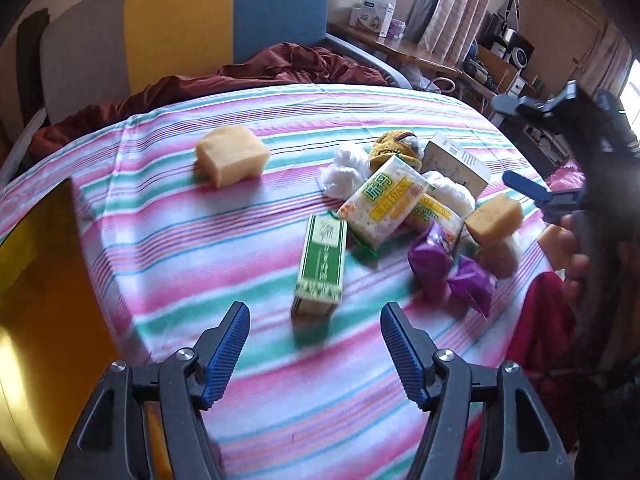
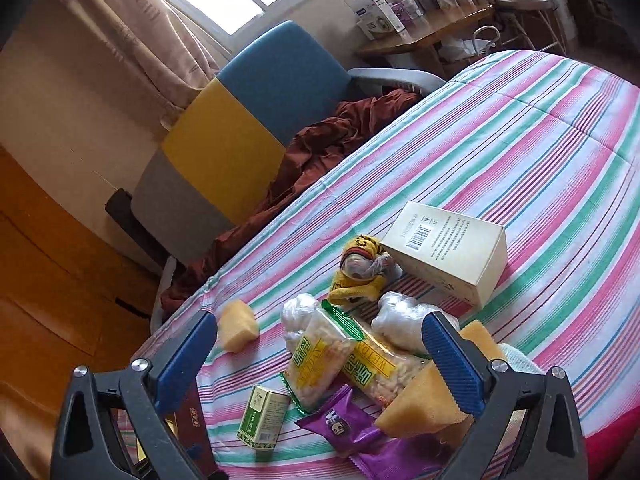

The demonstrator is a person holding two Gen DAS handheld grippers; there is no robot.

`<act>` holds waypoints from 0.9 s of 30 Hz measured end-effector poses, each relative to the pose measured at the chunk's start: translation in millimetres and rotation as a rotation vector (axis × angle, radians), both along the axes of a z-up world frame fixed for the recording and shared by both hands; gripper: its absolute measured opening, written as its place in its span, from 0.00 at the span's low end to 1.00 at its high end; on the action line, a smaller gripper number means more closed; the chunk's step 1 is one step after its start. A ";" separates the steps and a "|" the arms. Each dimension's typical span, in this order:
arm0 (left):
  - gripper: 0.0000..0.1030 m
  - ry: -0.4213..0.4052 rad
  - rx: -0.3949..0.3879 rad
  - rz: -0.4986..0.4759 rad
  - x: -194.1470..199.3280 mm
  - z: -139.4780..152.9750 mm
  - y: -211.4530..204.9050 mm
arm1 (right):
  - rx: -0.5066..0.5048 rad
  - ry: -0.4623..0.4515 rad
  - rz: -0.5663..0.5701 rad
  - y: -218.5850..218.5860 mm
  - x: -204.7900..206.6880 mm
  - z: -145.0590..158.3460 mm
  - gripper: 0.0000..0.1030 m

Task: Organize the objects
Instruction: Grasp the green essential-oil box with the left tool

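Note:
A pile of objects lies on a striped cloth [image 1: 200,240]. A green and white box [image 1: 320,266] lies just ahead of my open, empty left gripper [image 1: 315,316]. Behind it are snack packs [image 1: 384,204], purple packets [image 1: 430,264], white bags [image 1: 344,168], a yellow sponge [image 1: 494,218] and a cream box [image 1: 456,160]. Another sponge [image 1: 232,154] sits apart at the left. My right gripper [image 2: 320,328] is open and empty above the pile, over the snack packs [image 2: 320,356], with a sponge [image 2: 420,408] by its right finger. The green box [image 2: 262,416] lies below.
A yellow plush item [image 2: 358,272] and the cream box [image 2: 448,256] lie further back. A blue and yellow chair [image 2: 248,120] with a dark red blanket [image 2: 320,148] stands beyond the cloth. A wooden surface [image 1: 36,280] lies at the left. A cluttered desk [image 1: 420,52] is behind.

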State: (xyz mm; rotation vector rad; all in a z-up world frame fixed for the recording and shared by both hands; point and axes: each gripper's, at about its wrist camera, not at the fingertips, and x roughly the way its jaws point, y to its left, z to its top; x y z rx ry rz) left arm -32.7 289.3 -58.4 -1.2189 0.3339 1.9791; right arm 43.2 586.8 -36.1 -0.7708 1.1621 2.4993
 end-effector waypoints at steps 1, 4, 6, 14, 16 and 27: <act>0.67 0.005 -0.004 -0.004 -3.7 -3.5 6.4 | -0.002 0.018 -0.005 0.9 2.2 1.5 1.00; 0.66 0.033 -0.036 -0.022 -12.1 -14.6 26.0 | -0.005 0.064 -0.017 2.5 7.7 5.8 1.00; 0.66 0.050 -0.050 -0.035 -15.7 -21.5 37.4 | -0.014 0.075 -0.012 3.1 7.7 6.1 1.00; 0.41 0.047 -0.111 0.003 -31.4 -51.6 60.9 | 0.003 0.010 0.052 -5.4 -7.5 2.3 1.00; 0.29 0.074 -0.102 0.026 -29.4 -51.8 56.9 | 0.024 -0.008 0.067 -8.9 -11.0 2.6 1.00; 0.29 0.131 0.011 -0.028 22.0 -54.8 1.3 | 0.102 -0.125 0.188 -35.0 -30.2 -4.8 0.94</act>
